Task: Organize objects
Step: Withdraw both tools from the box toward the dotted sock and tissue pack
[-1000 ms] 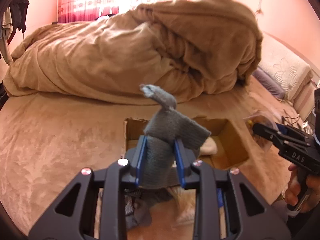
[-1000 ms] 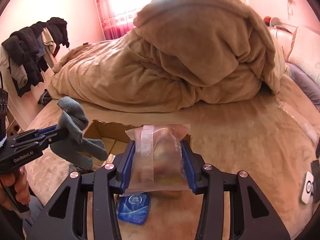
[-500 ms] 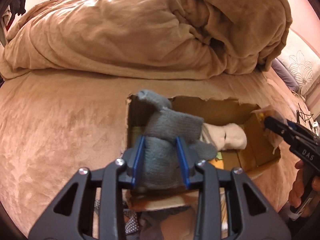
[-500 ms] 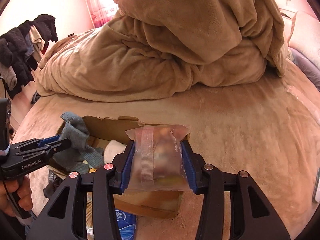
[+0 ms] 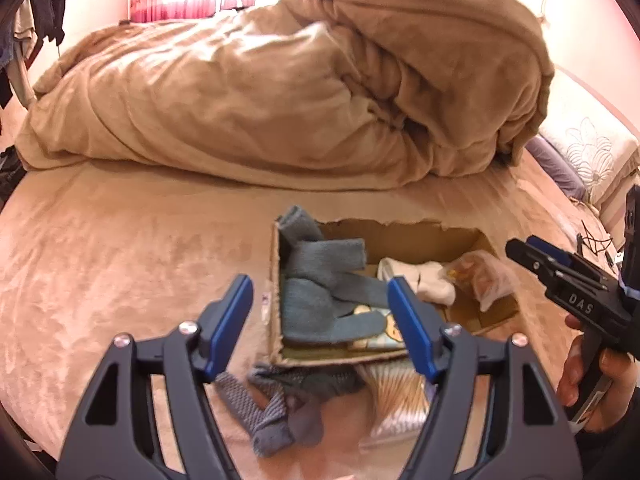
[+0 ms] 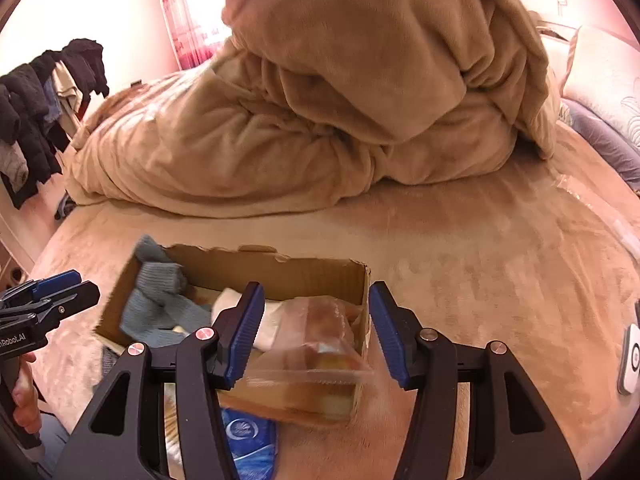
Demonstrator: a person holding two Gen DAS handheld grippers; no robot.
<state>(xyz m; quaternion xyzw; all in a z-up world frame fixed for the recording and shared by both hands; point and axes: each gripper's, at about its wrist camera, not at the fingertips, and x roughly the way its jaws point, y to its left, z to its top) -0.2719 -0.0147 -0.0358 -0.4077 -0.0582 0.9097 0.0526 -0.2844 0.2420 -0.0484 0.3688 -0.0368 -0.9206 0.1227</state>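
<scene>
An open cardboard box (image 5: pixel 404 229) (image 6: pixel 280 272) lies on the brown bed. A grey knit glove (image 5: pixel 320 284) (image 6: pixel 158 300) lies in its left end, one part draped over the rim. A white sock (image 5: pixel 426 280) (image 6: pixel 264 316) lies in the middle. A clear snack bag (image 5: pixel 480 276) (image 6: pixel 320 344) rests at the box's right end, blurred in the right wrist view. My left gripper (image 5: pixel 320 320) is open and empty above the box's near side. My right gripper (image 6: pixel 316 332) is open, the bag just below and between its fingers.
A second grey glove (image 5: pixel 288 404), a striped packet (image 5: pixel 396 404) and a blue packet (image 6: pixel 252 440) lie on the bed in front of the box. A heaped brown duvet (image 5: pixel 300 100) fills the back. Pillows (image 5: pixel 588 152) at right, hanging clothes (image 6: pixel 36 112) at left, a white device (image 6: pixel 630 360) far right.
Both grippers opened. The left let the grey glove go into the box's left end. The right released the snack bag, which dropped at the box's right end.
</scene>
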